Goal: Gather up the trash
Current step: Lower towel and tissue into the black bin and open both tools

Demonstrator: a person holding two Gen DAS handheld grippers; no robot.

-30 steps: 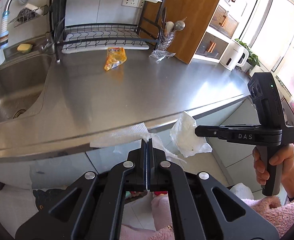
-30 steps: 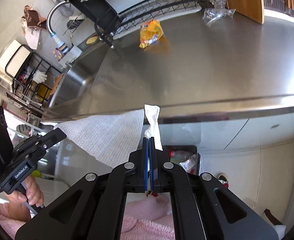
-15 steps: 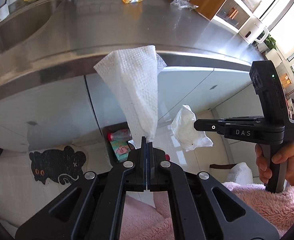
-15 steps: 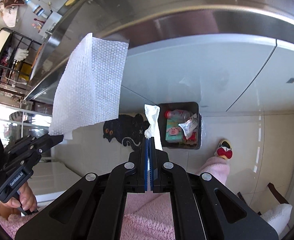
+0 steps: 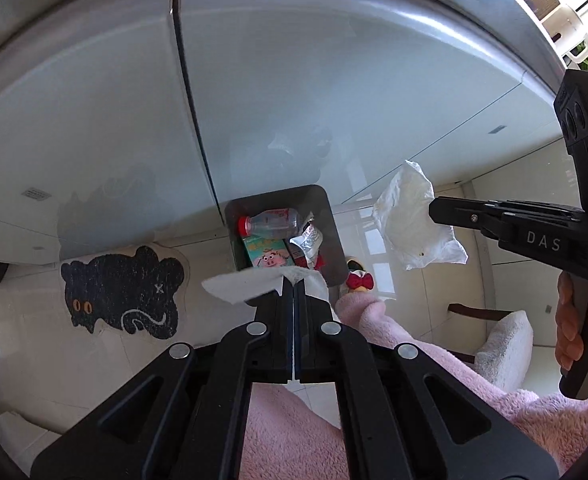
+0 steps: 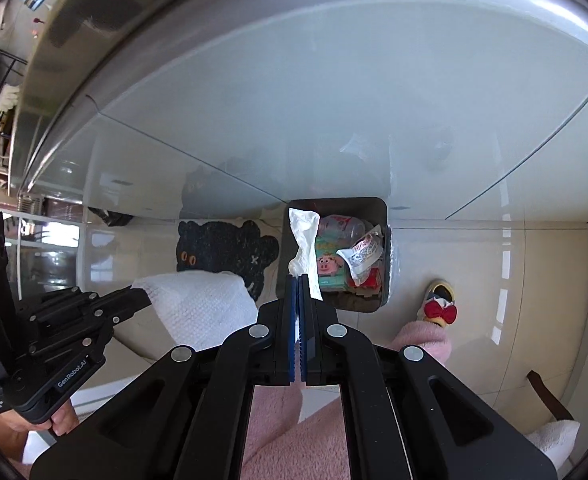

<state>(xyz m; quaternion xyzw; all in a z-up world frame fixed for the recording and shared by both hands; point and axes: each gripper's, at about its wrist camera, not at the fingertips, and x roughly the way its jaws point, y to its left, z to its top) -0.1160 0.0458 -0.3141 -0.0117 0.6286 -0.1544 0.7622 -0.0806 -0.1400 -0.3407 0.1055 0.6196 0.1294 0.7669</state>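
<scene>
My left gripper [image 5: 294, 280] is shut on a white paper towel [image 5: 246, 286] that droops over its tips; it shows in the right wrist view [image 6: 198, 304] at the left. My right gripper [image 6: 297, 278] is shut on a crumpled white tissue [image 6: 303, 240], seen in the left wrist view [image 5: 411, 220] at the right. Both hang over the floor above a dark trash bin [image 5: 331, 220], also in the right wrist view [image 6: 381, 208]. The bin holds a plastic bottle [image 5: 272, 220], a pig-print carton [image 5: 264, 252] and a wrapper [image 5: 307, 240].
Glossy grey cabinet doors [image 5: 294, 100] rise behind the bin under the steel counter edge. A black cat-shaped mat [image 5: 122, 292] lies left of the bin. A slippered foot [image 6: 437, 308] and pink robe [image 5: 373, 320] are right of the bin.
Both grippers have tipped down from the counter toward the floor and moved over the bin. The paper towel, upright before, now droops over the left gripper's tips.
</scene>
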